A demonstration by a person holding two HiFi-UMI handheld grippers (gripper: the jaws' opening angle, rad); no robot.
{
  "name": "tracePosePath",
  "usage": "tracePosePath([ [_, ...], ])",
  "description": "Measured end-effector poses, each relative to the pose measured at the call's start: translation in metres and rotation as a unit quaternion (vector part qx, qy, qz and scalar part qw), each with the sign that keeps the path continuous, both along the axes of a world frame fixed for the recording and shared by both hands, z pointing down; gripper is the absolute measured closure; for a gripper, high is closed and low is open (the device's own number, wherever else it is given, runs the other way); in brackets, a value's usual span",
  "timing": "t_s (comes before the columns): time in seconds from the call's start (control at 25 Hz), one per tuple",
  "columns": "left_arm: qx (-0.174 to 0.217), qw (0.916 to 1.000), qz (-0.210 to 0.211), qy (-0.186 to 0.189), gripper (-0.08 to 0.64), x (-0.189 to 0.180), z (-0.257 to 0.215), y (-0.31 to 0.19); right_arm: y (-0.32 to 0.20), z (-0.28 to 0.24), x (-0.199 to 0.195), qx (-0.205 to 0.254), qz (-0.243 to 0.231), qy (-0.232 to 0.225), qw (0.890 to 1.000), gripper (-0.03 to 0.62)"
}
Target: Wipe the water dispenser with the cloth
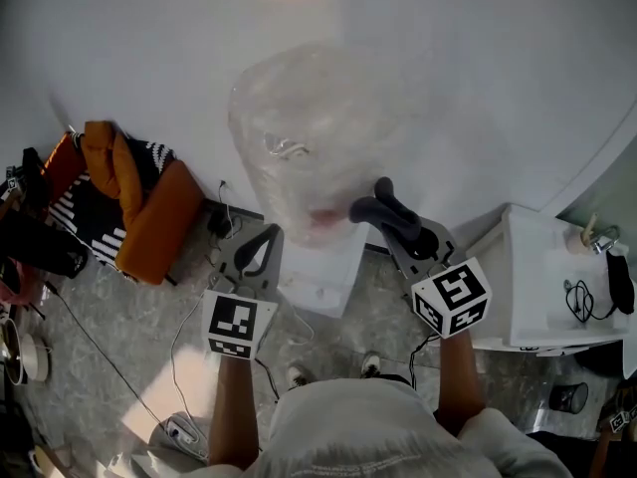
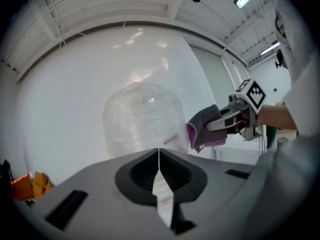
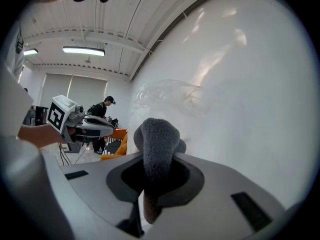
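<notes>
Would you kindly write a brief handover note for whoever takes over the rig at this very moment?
Left gripper: shut, empty, low in front of the dispenser.
Right gripper: shut on the grey fleece cloth with a pink side.
The cloth sits beside the lower right of the clear plastic water bottle atop the white dispenser body; contact unclear.
Done: cloth in hand at the dispenser.
Left: the wiping.

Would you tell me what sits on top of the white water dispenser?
A large clear bottle stands on the water dispenser. Its bulk covers the dispenser's top, so the seat underneath cannot be seen.
</notes>
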State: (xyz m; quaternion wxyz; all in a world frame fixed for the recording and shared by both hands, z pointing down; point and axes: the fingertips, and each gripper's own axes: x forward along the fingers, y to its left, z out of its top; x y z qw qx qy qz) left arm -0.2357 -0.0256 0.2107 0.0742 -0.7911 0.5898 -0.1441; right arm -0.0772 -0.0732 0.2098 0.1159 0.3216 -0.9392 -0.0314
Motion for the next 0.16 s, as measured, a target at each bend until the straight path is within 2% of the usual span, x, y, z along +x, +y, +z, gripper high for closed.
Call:
tracePosePath([
  [0.16, -0.005, 1.0, 0.005, 0.002, 0.541, -0.0019, 0.0017, 0.0013, 0.002, 0.003, -0.0018, -0.003, 0.003, -0.001, 1.0, 0.538],
])
